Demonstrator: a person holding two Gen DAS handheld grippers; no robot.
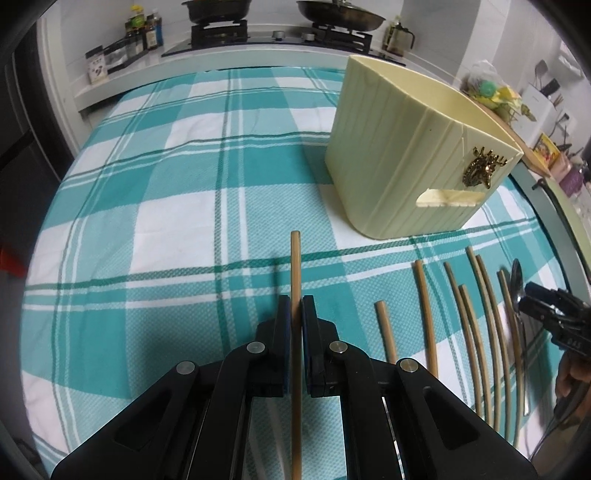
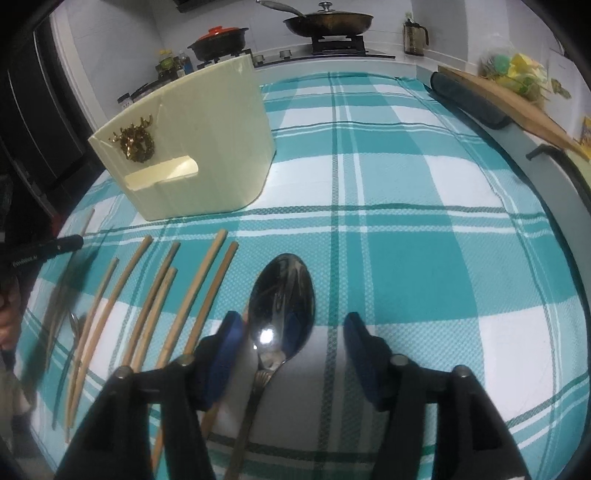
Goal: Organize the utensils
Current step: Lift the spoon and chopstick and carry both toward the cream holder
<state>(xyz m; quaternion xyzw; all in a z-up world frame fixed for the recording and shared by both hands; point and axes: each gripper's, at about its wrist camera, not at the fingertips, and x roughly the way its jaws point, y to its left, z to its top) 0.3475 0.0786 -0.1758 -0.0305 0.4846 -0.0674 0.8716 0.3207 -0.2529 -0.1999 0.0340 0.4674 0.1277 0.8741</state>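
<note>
My left gripper (image 1: 296,306) is shut on a wooden chopstick (image 1: 296,266), which runs straight forward between its blue pads above the checked cloth. A cream utensil holder (image 1: 417,155) with a gold deer ornament stands ahead to the right; it also shows in the right wrist view (image 2: 207,147). Several wooden chopsticks (image 1: 476,325) lie in a row on the cloth, also in the right wrist view (image 2: 155,295). My right gripper (image 2: 293,321) is open, its jaws on either side of a steel spoon (image 2: 282,299) lying on the cloth. The right gripper also shows in the left wrist view (image 1: 554,314).
A teal and white checked cloth (image 2: 424,240) covers the table. A gas stove with pans (image 2: 328,22) stands on the counter behind. A wooden board (image 2: 509,99) and a bag of yellow and green items (image 2: 517,70) lie at the right. A second spoon (image 2: 75,325) lies among the chopsticks.
</note>
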